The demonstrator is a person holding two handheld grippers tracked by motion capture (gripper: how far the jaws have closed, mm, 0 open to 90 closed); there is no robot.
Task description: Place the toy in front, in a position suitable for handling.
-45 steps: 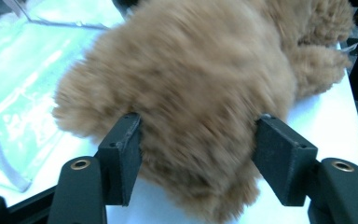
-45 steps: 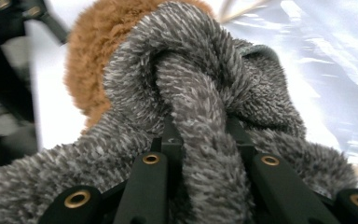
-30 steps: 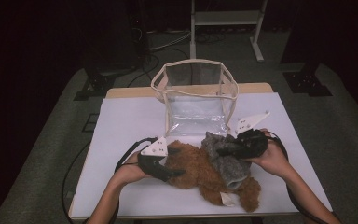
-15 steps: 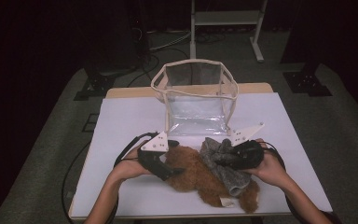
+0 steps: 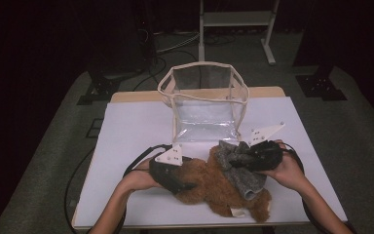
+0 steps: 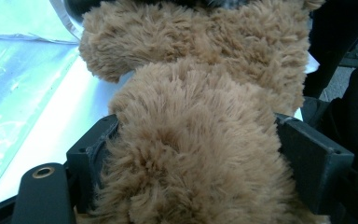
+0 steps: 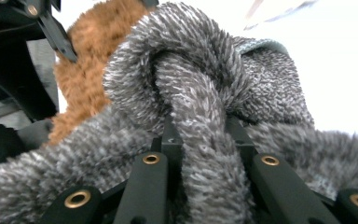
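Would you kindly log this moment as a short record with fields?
surface: white table
container: clear bag with cream trim, upright, open at the top, behind the toys
brown plush toy: lying on the table
grey knitted garment: draped over the plush
left gripper: jaws have just been closing, brown fur between them
right gripper: shut on a fold of the grey knit

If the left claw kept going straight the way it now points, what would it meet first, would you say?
The brown plush toy: its fur already sits between the left claw's jaws, which have just been closing. Beyond that lies the grey knitted cloth in the right claw, though depth is unclear.
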